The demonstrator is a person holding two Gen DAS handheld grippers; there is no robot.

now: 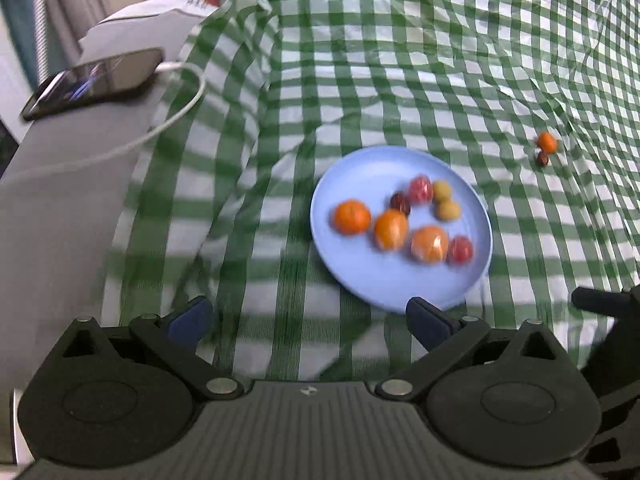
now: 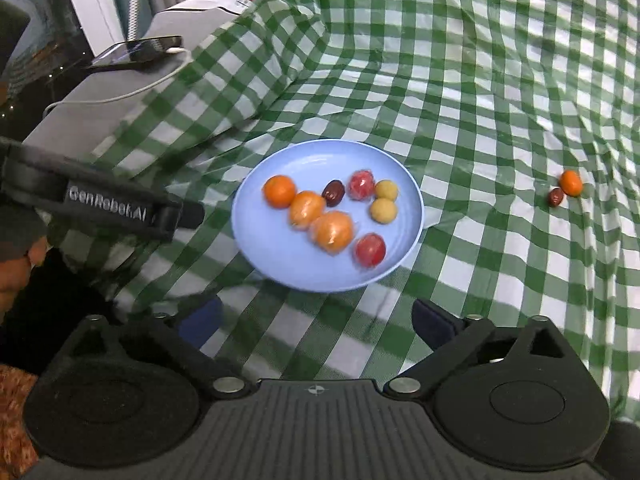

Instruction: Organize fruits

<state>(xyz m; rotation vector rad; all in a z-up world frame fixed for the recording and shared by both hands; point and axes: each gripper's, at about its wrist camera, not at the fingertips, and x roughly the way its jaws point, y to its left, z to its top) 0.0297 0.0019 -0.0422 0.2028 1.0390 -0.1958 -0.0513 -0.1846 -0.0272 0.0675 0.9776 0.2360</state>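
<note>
At nine o'clock, off the cloth: phone (image 2: 136, 53) on charge, white cable (image 2: 132, 90), grey surface (image 1: 60, 216). Left gripper (image 1: 310, 322) and right gripper (image 2: 318, 324) both released, nothing between the fingers. Centre: blue plate (image 2: 280, 276) holding eight fruits: three oranges, two red, two yellow, one dark. At three o'clock, well apart from the plate: small orange (image 2: 571, 183) touching a dark date (image 2: 555, 197), loose on the green checked tablecloth (image 2: 480, 80). Judged mostly done; those two remain. Cloth wrinkled.
</note>
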